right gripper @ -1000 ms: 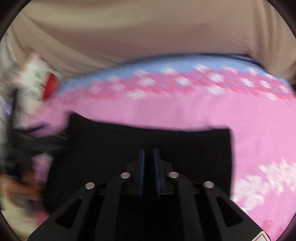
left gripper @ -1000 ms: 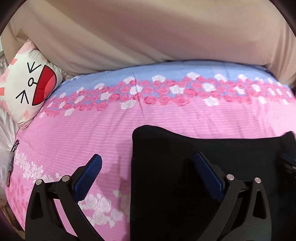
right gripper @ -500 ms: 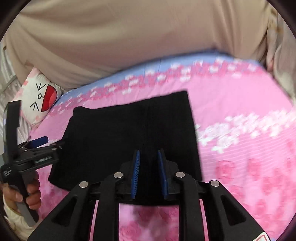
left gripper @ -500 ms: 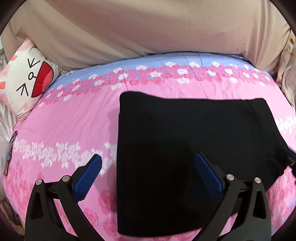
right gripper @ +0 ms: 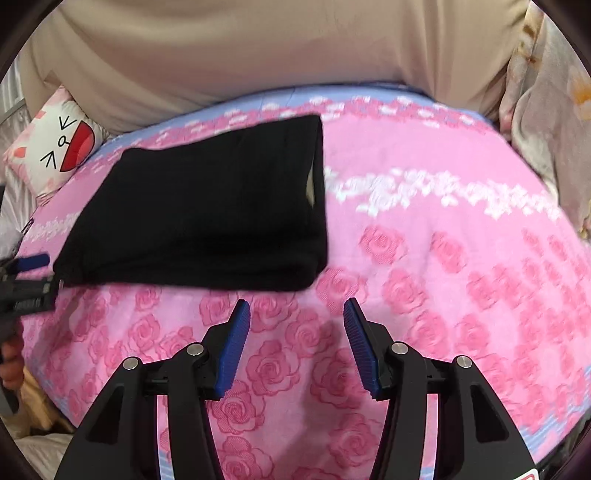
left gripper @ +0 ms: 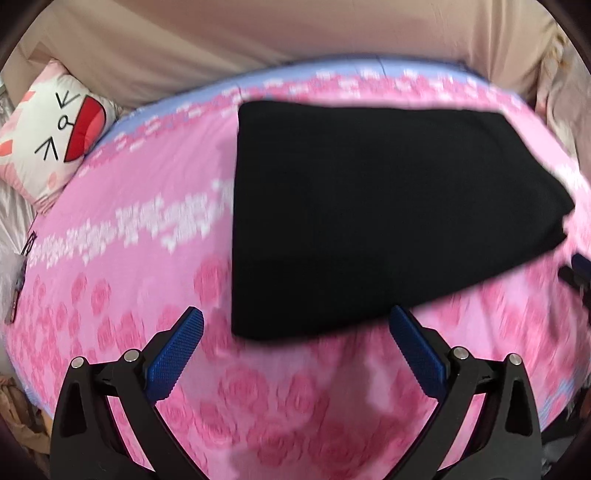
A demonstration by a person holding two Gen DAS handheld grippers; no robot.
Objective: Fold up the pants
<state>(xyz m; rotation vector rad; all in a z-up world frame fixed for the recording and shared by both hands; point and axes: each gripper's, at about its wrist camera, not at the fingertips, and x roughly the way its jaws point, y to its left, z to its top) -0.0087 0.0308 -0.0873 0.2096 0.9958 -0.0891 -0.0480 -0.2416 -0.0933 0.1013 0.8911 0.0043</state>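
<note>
Both views set on the claws, looking steeply down and forward across the bed, fairly near. Left view facing the pants from their left, right view from their right. Shared: pants, pillow, headboard.
</note>
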